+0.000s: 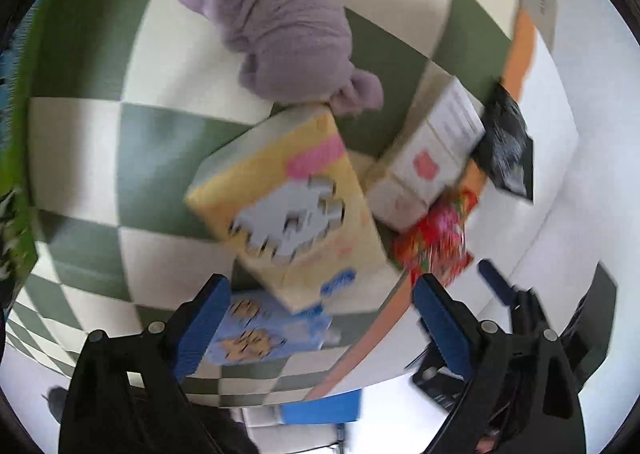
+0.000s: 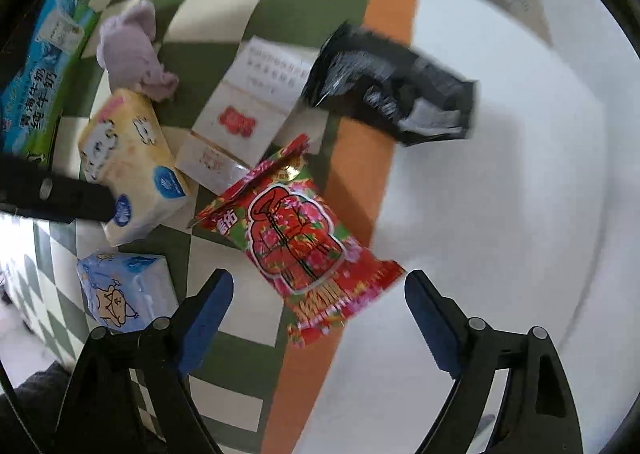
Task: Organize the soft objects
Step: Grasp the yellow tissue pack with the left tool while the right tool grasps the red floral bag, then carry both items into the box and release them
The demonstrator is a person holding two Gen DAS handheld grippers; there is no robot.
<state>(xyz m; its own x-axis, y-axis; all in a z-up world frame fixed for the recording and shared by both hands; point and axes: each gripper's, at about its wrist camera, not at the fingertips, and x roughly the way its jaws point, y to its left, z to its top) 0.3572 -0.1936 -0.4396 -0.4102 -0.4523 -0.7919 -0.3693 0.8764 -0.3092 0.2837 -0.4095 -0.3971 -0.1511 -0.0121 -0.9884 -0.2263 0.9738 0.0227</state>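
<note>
The left tool [image 1: 320,314] gapes wide, empty, the yellow pack [image 1: 288,206] just above its fingers. The right tool [image 2: 320,306] gapes wide around the red packet's [image 2: 296,238] lower end, untouched.

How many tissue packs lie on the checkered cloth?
2: the yellow tissue pack lies beside the white box; the blue tissue pack lies nearer the camera. More could be hidden.

The purple toy [image 1: 280,18] is soft, wrinkled cloth. The red packet [image 2: 308,242] and black packet [image 2: 392,90] are glossy plastic film. The white box [image 2: 248,110] is matt card.
</note>
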